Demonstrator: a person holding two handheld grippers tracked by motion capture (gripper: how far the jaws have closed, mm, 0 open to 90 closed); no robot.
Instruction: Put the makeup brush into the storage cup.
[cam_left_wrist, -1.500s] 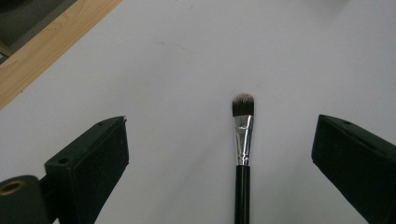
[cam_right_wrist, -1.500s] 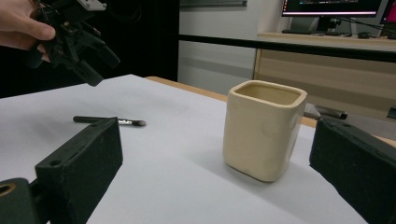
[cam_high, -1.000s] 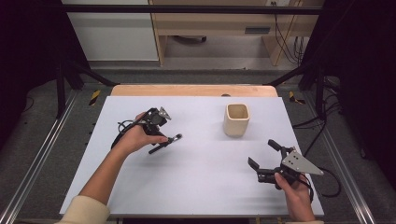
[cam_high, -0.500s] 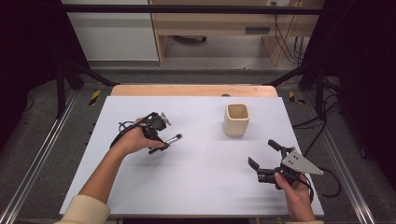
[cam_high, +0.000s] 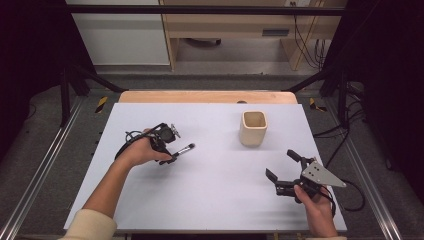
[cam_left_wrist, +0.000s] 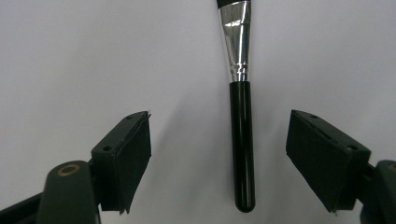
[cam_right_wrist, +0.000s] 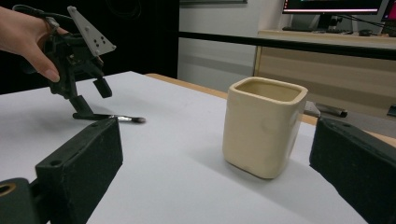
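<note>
- On the white table (cam_high: 215, 200), seen from the high view, I am leaning my left gripper (cam_high: 167, 152) down over the brush (cam_high: 184, 149), which is lying flat at the left of the middle, its bristle end pointing toward the cup (cam_high: 254, 128). My right gripper (cam_high: 282, 172) is hovering near the front right corner, well apart from both, its jaws spread wide around nothing.
- In the left gripper view, the black handle of the brush (cam_left_wrist: 243, 154) is lying between my two pads (cam_left_wrist: 135, 158), nearer the right one but touching neither — the silver ferrule is running on up past them. My jaws have just been closing around it, and the gaps on both sides say they are not yet gripping.
- In the right gripper view, I am looking across the table at the cream cup (cam_right_wrist: 261, 126) standing upright and apparently empty, with the left gripper (cam_right_wrist: 91, 100) stooping over the brush (cam_right_wrist: 123, 119) farther off.
- I judge I am in the grasping step. Next I am needing to close squarely on the handle — centred, so it is not rolling aside — then lift it.
</note>
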